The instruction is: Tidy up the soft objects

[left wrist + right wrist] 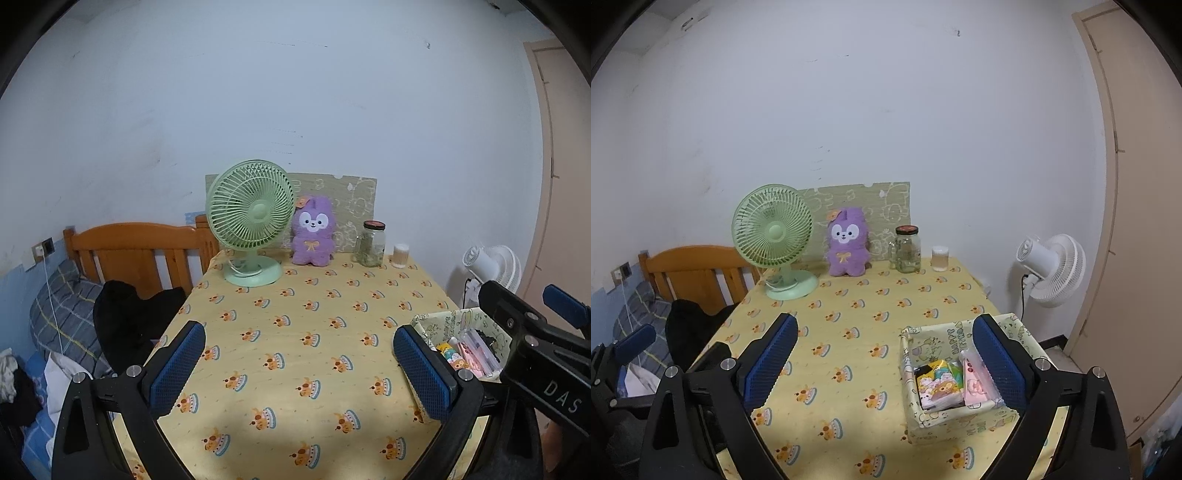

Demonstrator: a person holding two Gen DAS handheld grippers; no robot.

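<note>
Surface (295, 332), covered in a yellow cloth with a cake print, is filling the middle of both views. Bed headboard (136, 251) is standing at far left, with a black garment (125, 321) lying beside the surface's left edge. White standing fan (1052, 269) is sitting off the right side, near the door (1137, 221).

Green desk fan (251, 221) is standing at the far left of the surface. Purple plush bunny (313, 232) is sitting upright just right of it, leaning against a patterned board (354, 199) at the wall. It is lying well apart from both grippers, straight ahead across bare cloth.

Fabric box (923, 417) is sitting at the near right corner, holding small printed packets (938, 384). Glass jar (371, 243) and a small white container (400, 254) are standing right of the bunny.

Left gripper (299, 365) is hovering over the near surface, jaws spread wide, holding nothing. Right gripper (886, 365) is likewise spread and empty, its right finger (997, 365) overlapping the box in view.
</note>
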